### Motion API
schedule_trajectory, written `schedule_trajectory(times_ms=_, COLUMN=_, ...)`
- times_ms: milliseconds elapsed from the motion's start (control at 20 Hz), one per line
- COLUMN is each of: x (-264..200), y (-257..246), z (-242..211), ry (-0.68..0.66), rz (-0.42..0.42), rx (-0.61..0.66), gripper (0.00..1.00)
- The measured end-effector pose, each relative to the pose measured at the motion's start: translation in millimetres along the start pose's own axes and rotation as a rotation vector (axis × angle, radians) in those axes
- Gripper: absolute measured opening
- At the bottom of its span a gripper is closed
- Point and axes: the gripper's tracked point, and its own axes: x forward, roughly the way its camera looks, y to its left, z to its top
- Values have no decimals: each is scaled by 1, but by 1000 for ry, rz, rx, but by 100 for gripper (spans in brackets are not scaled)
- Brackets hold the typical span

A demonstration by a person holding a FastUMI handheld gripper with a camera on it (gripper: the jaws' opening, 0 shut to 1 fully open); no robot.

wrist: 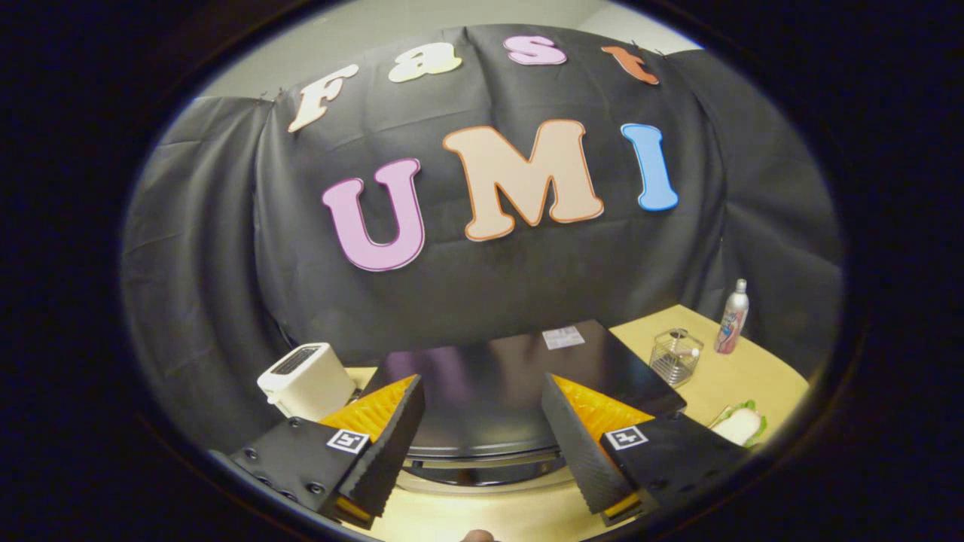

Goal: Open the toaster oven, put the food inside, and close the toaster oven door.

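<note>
The black toaster oven [497, 376] stands on the table, and I look down on its flat glossy top. Its front edge with a silver handle bar [482, 461] lies between my fingers. Whether the door is ajar I cannot tell from this angle. My gripper [482, 421] is open, its fingers spread wide just above the oven's front, with nothing held. The food, a sandwich [742, 424] with lettuce, lies on the table to the right of the oven, beyond my right finger.
A white pop-up toaster [307, 379] stands left of the oven, close to my left finger. A clear glass container [675, 355] and a silver spray bottle [733, 316] stand behind the sandwich on the tan table [753, 376].
</note>
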Motion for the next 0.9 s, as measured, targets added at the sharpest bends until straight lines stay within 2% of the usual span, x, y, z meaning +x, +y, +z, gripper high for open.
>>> schedule_trajectory(times_ms=400, x=2, y=-1, z=-50, ry=86, rz=-10, rx=-28, gripper=97)
schedule_trajectory(times_ms=500, x=-2, y=1, z=-50, ry=64, rz=-12, rx=-45, gripper=98)
schedule_trajectory(times_ms=700, x=-7, y=1, z=-55, ry=38, rz=-39, rx=-164, gripper=98)
schedule_trajectory(times_ms=900, x=-14, y=0, z=-60, ry=28, rz=-44, rx=-144, gripper=98)
